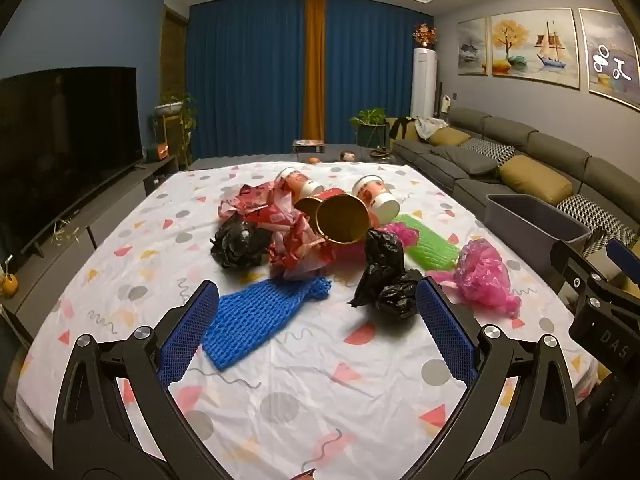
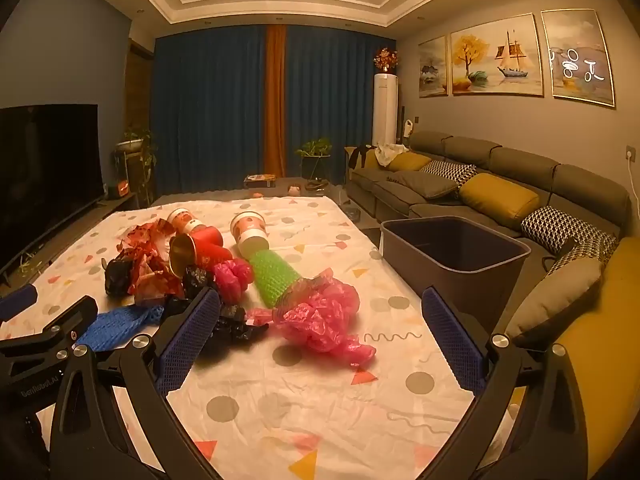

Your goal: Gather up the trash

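Observation:
Trash lies in a heap on the patterned tablecloth point(image 1: 304, 380): a blue foam net point(image 1: 256, 316), black plastic bags point(image 1: 384, 276), a pink plastic bag point(image 1: 486, 276), a green foam net point(image 1: 430, 246), red crumpled wrappers point(image 1: 280, 220) and paper cups point(image 1: 344, 220). My left gripper point(image 1: 316, 300) is open and empty above the near cloth, just short of the blue net. My right gripper point(image 2: 320, 308) is open and empty, with the pink bag point(image 2: 320, 320) between its fingers' line. A grey bin point(image 2: 452, 252) stands at the table's right edge, also in the left wrist view point(image 1: 532, 220).
A grey sofa point(image 2: 500, 184) with cushions runs along the right. A TV point(image 1: 60, 136) on a low cabinet is at the left. The other gripper shows at each view's edge: the right one point(image 1: 600, 300), the left one point(image 2: 40, 340).

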Demonstrator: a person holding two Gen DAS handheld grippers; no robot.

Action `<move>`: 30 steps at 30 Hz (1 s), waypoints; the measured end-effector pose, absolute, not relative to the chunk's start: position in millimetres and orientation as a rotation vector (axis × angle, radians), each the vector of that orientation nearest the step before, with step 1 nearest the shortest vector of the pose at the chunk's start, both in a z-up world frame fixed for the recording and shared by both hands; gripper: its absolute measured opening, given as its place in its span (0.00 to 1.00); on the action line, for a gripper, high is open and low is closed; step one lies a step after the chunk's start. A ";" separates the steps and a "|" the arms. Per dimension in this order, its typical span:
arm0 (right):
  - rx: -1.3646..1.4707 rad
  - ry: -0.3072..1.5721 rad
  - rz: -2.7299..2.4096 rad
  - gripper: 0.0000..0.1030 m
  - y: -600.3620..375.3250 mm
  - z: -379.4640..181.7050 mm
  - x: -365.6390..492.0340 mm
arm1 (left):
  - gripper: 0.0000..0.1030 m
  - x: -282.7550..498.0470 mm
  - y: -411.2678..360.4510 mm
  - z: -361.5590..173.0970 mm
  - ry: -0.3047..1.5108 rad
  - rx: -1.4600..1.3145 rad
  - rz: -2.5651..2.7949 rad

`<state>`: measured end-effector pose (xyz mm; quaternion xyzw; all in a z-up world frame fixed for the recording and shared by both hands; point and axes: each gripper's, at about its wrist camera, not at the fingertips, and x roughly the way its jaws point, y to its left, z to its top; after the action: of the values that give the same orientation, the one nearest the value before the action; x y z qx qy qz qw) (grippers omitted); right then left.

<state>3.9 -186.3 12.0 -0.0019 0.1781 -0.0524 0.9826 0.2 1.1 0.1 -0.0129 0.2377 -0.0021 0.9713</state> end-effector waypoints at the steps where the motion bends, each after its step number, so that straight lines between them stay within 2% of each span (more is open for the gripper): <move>1: -0.003 0.360 -0.105 0.95 -186.4 12.1 4.1 | 0.95 0.1 1.4 0.3 0.478 -0.026 -0.004; 30: -0.001 0.352 -0.128 0.95 -188.6 18.1 0.1 | 0.95 -3.5 3.7 9.9 0.447 -0.035 0.000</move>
<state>0.1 -188.6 18.1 -0.0005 0.1751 -0.0637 0.9825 -3.5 3.7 9.9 -0.0175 0.2216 0.0002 0.9750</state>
